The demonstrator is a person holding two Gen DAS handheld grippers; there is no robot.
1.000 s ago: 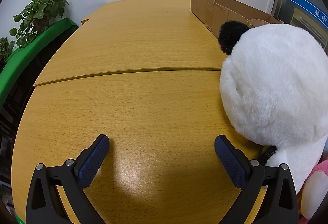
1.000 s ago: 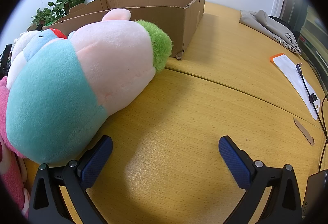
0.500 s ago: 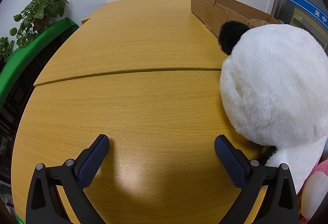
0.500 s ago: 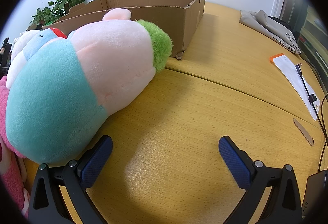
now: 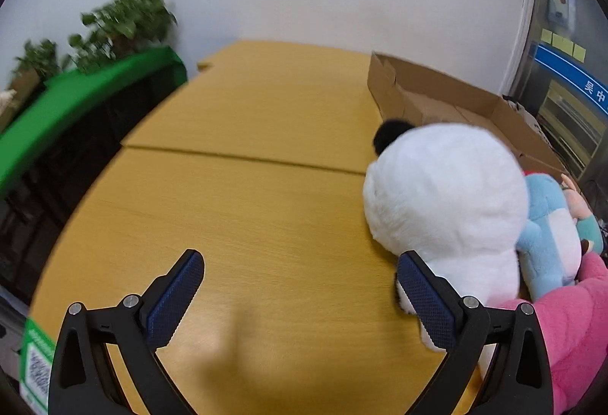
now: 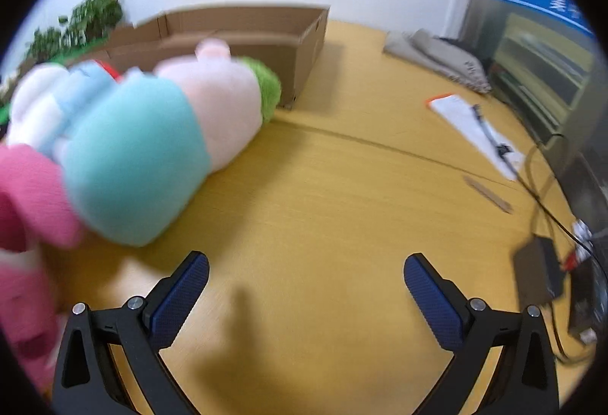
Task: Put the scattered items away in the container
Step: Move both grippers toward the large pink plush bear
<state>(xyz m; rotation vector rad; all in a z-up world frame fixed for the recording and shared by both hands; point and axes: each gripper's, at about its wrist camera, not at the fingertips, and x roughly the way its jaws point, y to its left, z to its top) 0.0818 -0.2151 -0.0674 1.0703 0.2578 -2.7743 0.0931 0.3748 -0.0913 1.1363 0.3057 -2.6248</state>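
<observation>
Pink plush (image 5: pixel 570 331) right of left gripper's jaws: cut by frame edge, partly behind right finger (image 5: pixel 429 305). Panda plush (image 5: pixel 444 194) lower body hidden behind same finger. Blue plush (image 5: pixel 547 236) mostly hidden behind panda. Right view motion-blurred: teal-and-pink plush (image 6: pixel 152 153) left of jaws smeared, face unreadable. Cardboard box (image 6: pixel 243 31) interior hidden ahead of jaws. Plant (image 5: pixel 121 20) blurred.
</observation>
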